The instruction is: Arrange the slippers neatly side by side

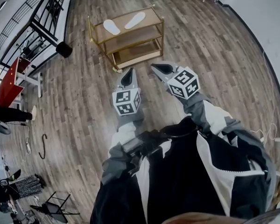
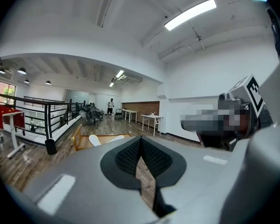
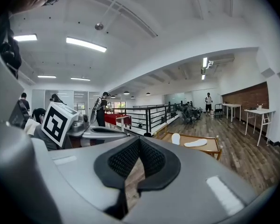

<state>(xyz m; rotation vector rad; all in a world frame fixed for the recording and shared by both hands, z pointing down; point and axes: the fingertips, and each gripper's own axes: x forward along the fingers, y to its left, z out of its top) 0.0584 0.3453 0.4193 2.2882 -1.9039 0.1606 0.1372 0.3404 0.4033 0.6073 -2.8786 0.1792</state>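
Close in, our left gripper (image 1: 129, 74) and right gripper (image 1: 159, 69) hang empty, jaws pressed together. We haven't started arranging yet. Farther out, one slipper (image 1: 111, 26) and the other slipper (image 1: 135, 20) lie splayed apart on the wooden shelf (image 1: 148, 20). Next we probably walk over, open up and grab one.

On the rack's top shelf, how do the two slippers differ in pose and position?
The left slipper slants away to the left; the right slipper slants away to the right, so they splay in a V. The left slipper lies nearer the top shelf's left end, the right slipper near its middle. Both are white and do not touch.
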